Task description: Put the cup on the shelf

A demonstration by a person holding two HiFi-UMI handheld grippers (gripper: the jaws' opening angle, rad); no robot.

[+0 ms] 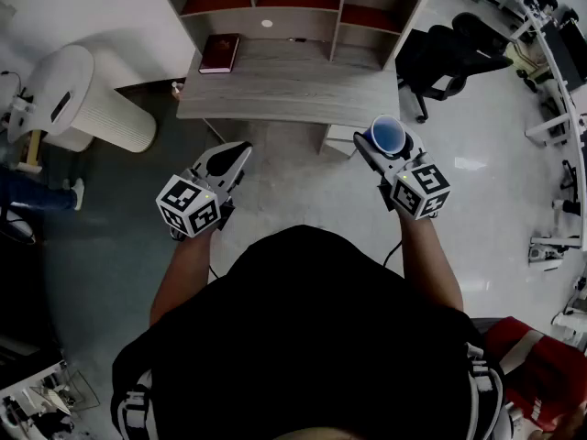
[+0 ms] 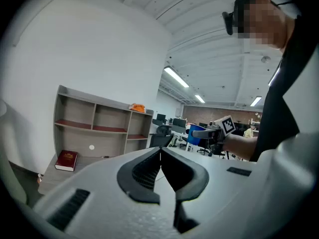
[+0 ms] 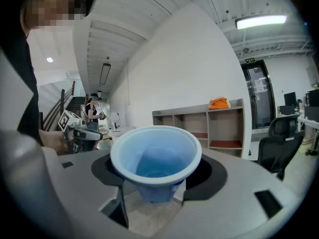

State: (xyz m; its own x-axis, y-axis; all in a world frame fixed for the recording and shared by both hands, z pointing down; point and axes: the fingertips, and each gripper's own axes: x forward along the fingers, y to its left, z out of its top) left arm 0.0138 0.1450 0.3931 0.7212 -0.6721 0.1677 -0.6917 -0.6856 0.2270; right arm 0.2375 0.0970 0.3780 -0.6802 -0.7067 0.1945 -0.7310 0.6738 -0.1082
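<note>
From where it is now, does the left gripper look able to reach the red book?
Probably yes, after a step forward: the left gripper is empty, and nothing stands between it and the book on the desk.

No text can be read; the green sign (image 3: 249,60) is too small.

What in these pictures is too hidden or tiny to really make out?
- Cup base: right gripper view, hidden between the jaws holding it.
- Red book title: too small in the head view and left gripper view.
- Orange thing atop the shelf: right gripper view, too small to identify.
- Shelf top: head view, cut off by the upper edge.
</note>
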